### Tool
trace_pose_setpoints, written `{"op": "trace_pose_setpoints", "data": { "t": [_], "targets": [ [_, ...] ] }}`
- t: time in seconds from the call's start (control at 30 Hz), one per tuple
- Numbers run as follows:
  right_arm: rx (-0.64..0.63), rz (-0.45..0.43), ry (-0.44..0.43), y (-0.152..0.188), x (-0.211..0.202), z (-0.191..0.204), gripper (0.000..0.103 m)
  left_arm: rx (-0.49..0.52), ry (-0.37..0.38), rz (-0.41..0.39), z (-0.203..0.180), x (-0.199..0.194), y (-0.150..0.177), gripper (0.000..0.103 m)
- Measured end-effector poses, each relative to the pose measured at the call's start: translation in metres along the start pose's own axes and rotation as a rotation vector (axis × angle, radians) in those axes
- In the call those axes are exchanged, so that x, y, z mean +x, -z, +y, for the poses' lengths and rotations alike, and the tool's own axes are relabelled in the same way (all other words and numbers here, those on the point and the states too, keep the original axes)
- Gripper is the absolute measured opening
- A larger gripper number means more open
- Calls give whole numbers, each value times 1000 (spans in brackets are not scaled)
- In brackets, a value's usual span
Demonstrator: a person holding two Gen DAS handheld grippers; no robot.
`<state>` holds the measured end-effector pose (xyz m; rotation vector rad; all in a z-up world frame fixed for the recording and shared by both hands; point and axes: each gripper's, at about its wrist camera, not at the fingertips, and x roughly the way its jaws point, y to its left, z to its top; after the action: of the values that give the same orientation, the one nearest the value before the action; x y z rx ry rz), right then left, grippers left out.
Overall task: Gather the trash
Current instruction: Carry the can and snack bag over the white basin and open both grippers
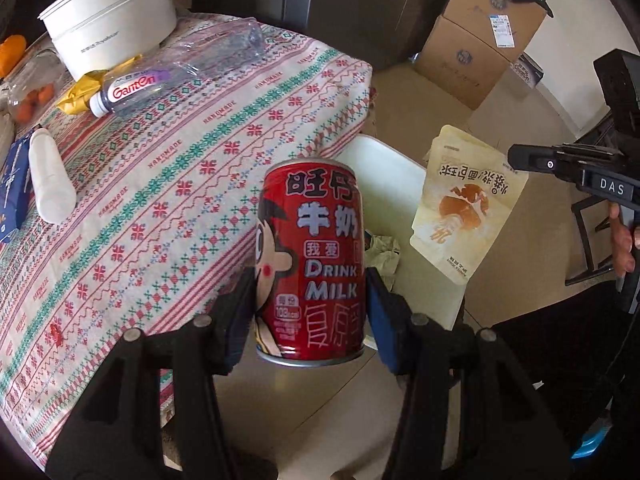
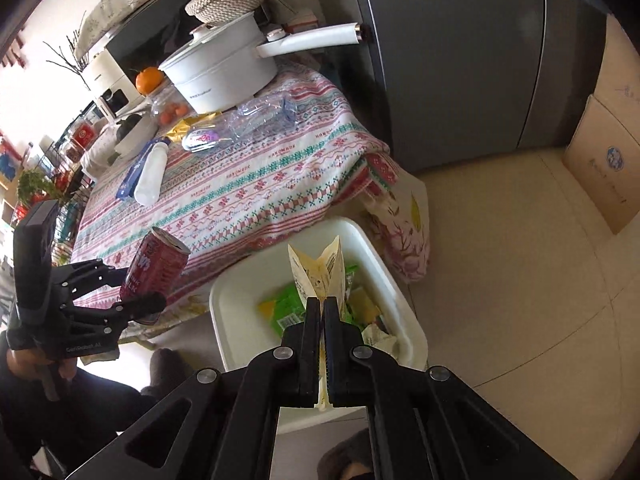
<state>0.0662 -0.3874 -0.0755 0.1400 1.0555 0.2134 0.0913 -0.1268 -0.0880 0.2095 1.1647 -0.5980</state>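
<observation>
**Can and pouch held at the bin**

While the table [image 1: 224, 128] is carrying its patterned cloth, a white tube [image 1: 51, 178] is lying near its left edge beside a blue box [image 1: 14, 184], and a clear water bottle [image 1: 168, 80] is lying on its side toward the far edge, just in front of a white pot [image 1: 112, 28]. Moving rightward, the left gripper [image 1: 310, 292] is clamping a red milk can [image 1: 310, 260] between its fingers, which are pressing on both sides of the can; the can is hanging upright beyond the table's near right corner. In the right wrist view the can is tilting beside the table edge, next to the white bin [image 2: 384, 264] on the floor. Over that bin, the right gripper [image 2: 322, 312] is pinching a cream snack pouch [image 2: 320, 268] with its fingers narrowed almost together on the pouch's edge. Green and yellow wrappers [image 2: 288, 308] are lying inside the bin. Cardboard boxes [image 1: 476, 40] are standing on the floor at far right.
</observation>
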Motion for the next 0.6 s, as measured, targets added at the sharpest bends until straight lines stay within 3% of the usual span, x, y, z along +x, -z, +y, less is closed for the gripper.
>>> {"op": "trace_pose_setpoints", "data": {
  "t": [0.07, 0.2, 0.3, 0.6],
  "targets": [
    [22, 30, -13, 1, 7, -4, 7, 10, 1, 9, -5, 4, 0, 54],
    [68, 67, 1, 1, 14, -11, 40, 30, 2, 26, -15, 12, 1, 54],
    [78, 52, 4, 1, 10, -12, 53, 45, 4, 36, -21, 16, 2, 54],
    [99, 61, 13, -1, 11, -14, 54, 97, 35, 75, -39, 43, 2, 54]
  ]
}}
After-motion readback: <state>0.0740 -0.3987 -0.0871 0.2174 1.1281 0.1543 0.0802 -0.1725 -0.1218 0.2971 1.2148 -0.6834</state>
